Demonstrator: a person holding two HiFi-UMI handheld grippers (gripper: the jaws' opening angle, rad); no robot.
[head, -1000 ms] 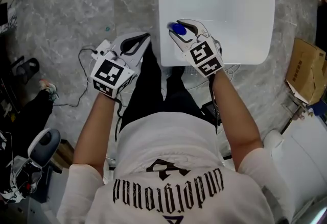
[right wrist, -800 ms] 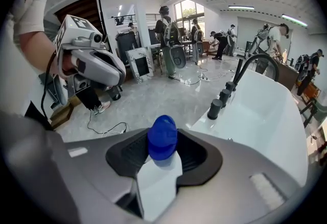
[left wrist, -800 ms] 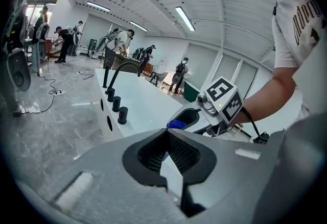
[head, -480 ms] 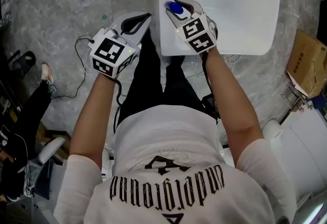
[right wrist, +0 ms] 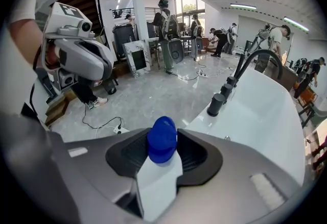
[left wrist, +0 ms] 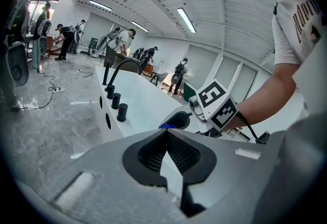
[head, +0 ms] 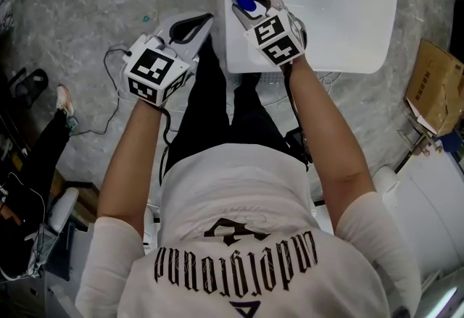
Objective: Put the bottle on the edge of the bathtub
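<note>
A white bottle with a blue cap (right wrist: 162, 139) sits between the jaws of my right gripper (right wrist: 162, 141), which is shut on it. In the head view the bottle's cap (head: 246, 2) hangs over the near left corner of the white bathtub (head: 341, 12), close to its left rim, with the right gripper (head: 251, 8) around it. My left gripper (head: 190, 25) is shut and holds nothing; it hovers over the grey floor just left of the tub. From the left gripper (left wrist: 166, 132) I see the tub's rim (left wrist: 138, 100) and the bottle's cap (left wrist: 167, 126) ahead.
A black faucet (right wrist: 253, 62) and several black knobs (right wrist: 216, 104) stand along the tub's far rim. A cardboard box (head: 435, 92) lies right of the tub. A cable (head: 109, 114) and a power strip trail on the marble floor at left. People work in the background.
My right gripper has carried the bottle farther forward and slightly left, toward the tub's left rim. The left gripper has barely shifted.
</note>
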